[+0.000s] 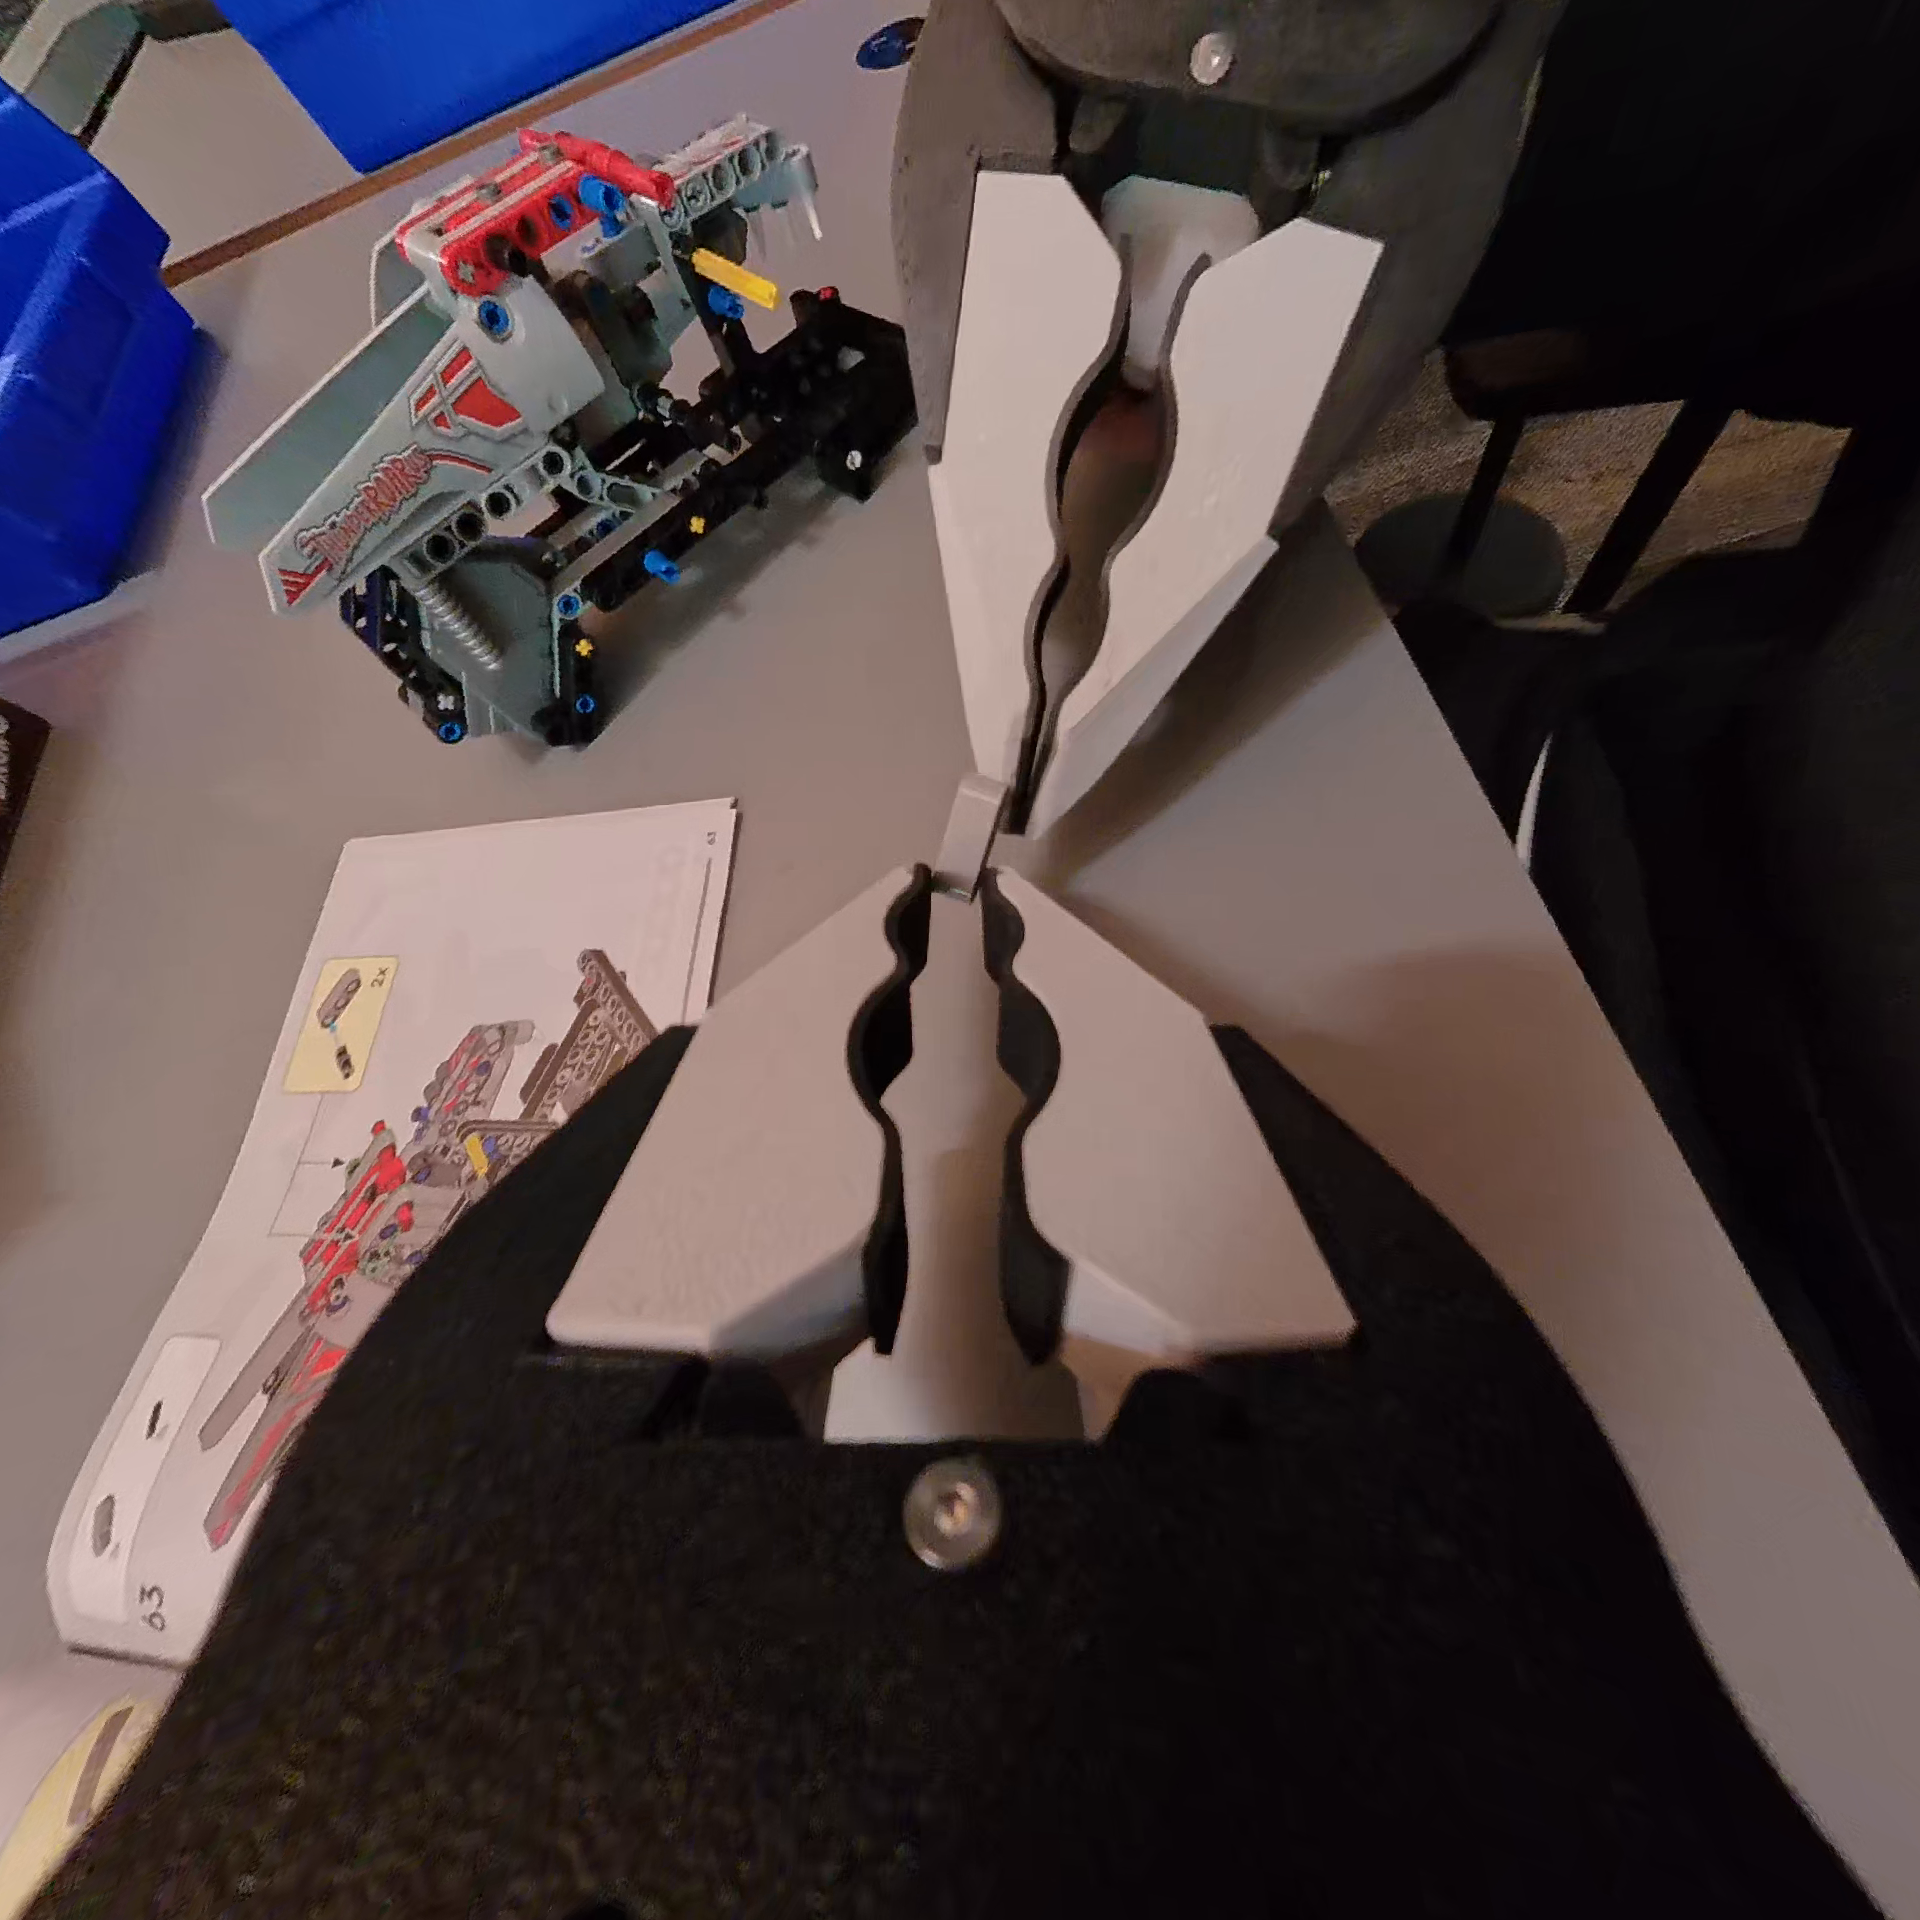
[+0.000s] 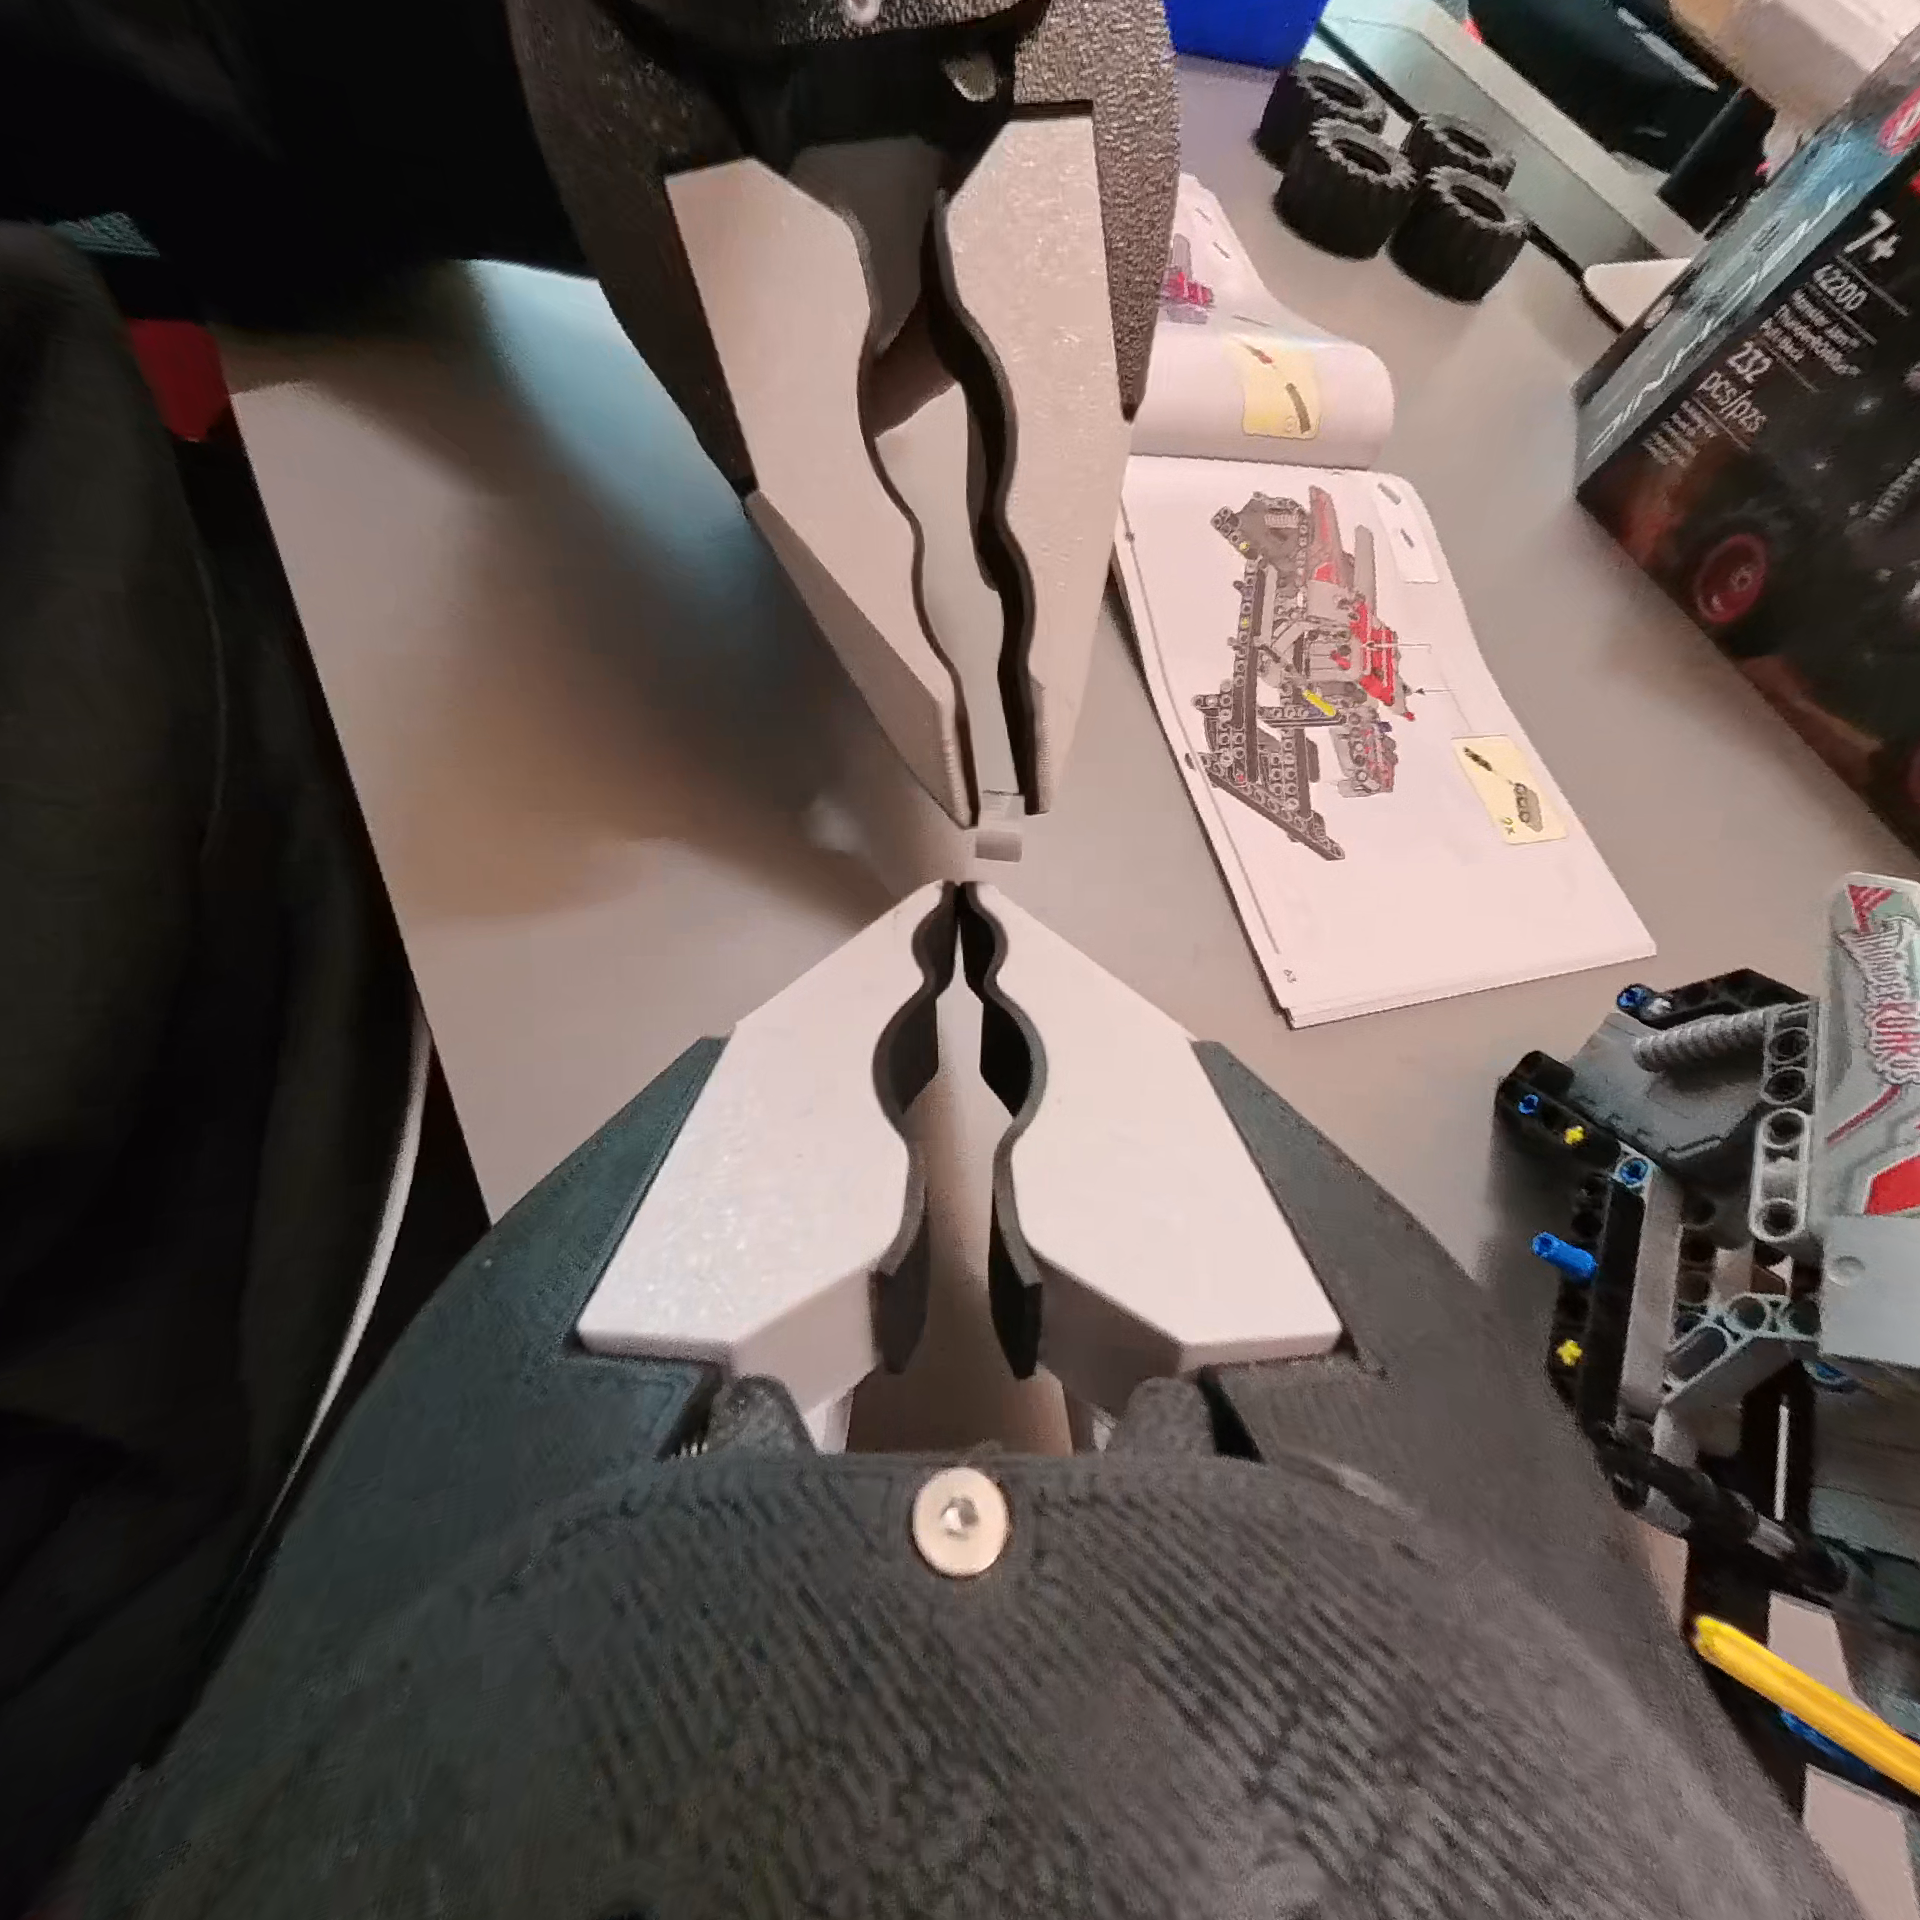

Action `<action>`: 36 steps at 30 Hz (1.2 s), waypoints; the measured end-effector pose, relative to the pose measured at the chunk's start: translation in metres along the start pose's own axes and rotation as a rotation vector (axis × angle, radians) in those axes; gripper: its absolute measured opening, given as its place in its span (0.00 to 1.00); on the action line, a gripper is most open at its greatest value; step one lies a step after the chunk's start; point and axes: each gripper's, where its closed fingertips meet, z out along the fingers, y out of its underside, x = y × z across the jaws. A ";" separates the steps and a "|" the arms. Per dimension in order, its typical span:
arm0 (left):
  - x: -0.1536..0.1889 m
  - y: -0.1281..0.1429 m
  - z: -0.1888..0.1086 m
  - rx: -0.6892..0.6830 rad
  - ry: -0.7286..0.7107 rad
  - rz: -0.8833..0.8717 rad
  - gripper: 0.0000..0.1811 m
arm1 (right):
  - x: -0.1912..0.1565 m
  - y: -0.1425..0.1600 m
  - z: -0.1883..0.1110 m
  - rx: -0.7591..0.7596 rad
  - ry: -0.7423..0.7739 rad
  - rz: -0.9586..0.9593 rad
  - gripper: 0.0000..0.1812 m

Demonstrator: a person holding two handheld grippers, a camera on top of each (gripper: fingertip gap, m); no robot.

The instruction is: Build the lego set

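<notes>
My left gripper [image 1: 956,888] is shut on a small grey Lego piece [image 1: 971,831] that sticks out past its tips. My right gripper [image 2: 956,896] faces it tip to tip, jaws shut with nothing showing between them, just short of the piece [image 2: 997,840]. Both hover over the grey table near its edge. Each gripper also shows in the other's view, the right one [image 1: 1023,821] and the left one [image 2: 997,805]. The part-built grey, red and black Lego vehicle [image 1: 582,416] stands on the table, and it shows in the right wrist view [image 2: 1766,1195].
An open instruction booklet [image 1: 499,1039] [image 2: 1403,727] lies beside the grippers. The set's box [image 2: 1766,416] and several black tyres [image 2: 1392,177] stand farther back. Blue bins [image 1: 62,364] line the far side. The table edge [image 1: 1558,883] runs close by, with a person's dark clothing [image 2: 156,935] past it. Left and right tips are no more than a few centimetres apart.
</notes>
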 end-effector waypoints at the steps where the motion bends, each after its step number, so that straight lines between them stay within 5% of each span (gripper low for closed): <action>1: 0.000 0.000 0.000 0.002 -0.003 0.002 0.04 | 0.001 0.000 0.000 0.000 0.007 0.002 0.00; 17: -0.026 -0.048 0.002 0.146 -0.103 0.037 0.03 | 0.028 -0.008 -0.031 0.077 0.110 0.115 0.03; 25: -0.031 -0.065 0.015 0.048 -0.114 0.360 0.03 | 0.046 -0.023 -0.072 0.236 0.145 0.217 0.08; 36: -0.030 -0.082 0.035 -0.056 -0.146 0.575 0.03 | 0.051 -0.015 -0.084 0.172 0.211 0.136 0.05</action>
